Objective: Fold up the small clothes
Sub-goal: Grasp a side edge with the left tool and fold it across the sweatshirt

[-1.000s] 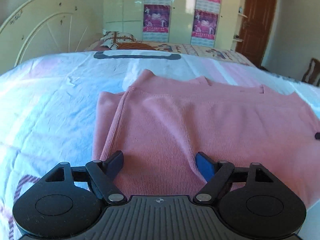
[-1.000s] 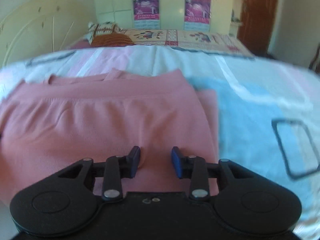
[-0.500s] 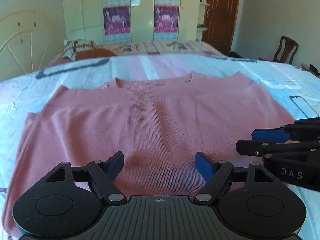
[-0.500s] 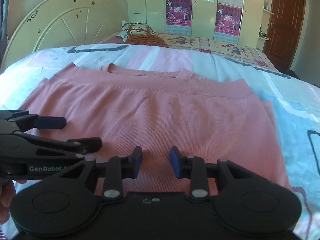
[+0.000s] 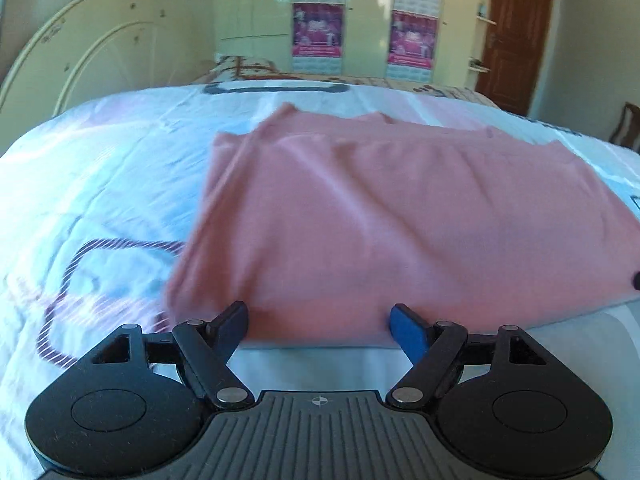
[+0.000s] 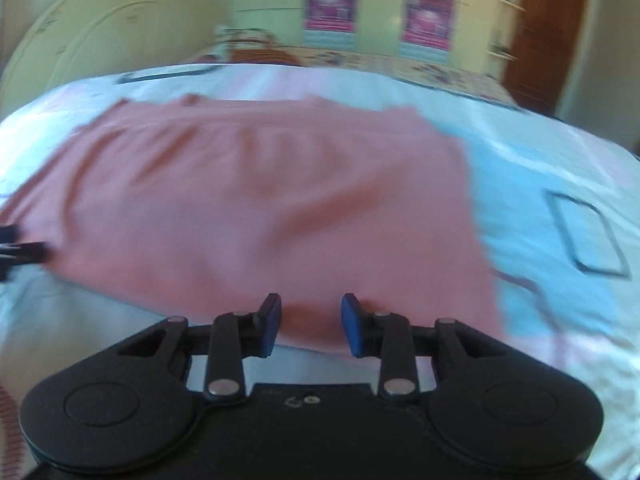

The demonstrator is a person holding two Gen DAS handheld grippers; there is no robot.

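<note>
On the bed (image 5: pixel 100 184) just ahead of both pairs of fingers, we see the pink top (image 5: pixel 400 220) lying flat, long axis crosswise, near hem toward us; left gripper (image 5: pixel 320 322) gapes wide at its left corner, right gripper (image 6: pixel 310 322) narrow, both empty

pink top (image 5: pixel 400 216): plain salmon pink all over, no print, same tone in both views (image 6: pixel 260 208)
bed sheet (image 5: pixel 92 184): white with pale pink and light blue patches; a dark striped looping line in purple and white; dark grey outlined rectangles
left hand-held gripper (image 5: pixel 318 322): black body and arms, blue pads, silver pivot pins
right hand-held gripper (image 6: pixel 310 322): black body, blue pads, silver pins
headboard (image 5: pixel 80 64): cream with raised arcs and small dark specks
wardrobe (image 5: pixel 260 8): pale cream-green, glossy
posters (image 5: pixel 318 28): magenta and purple with white bands
door (image 5: pixel 516 32): reddish brown wood
pillow (image 5: pixel 244 66): cream with a brown check pattern, blurred
</note>
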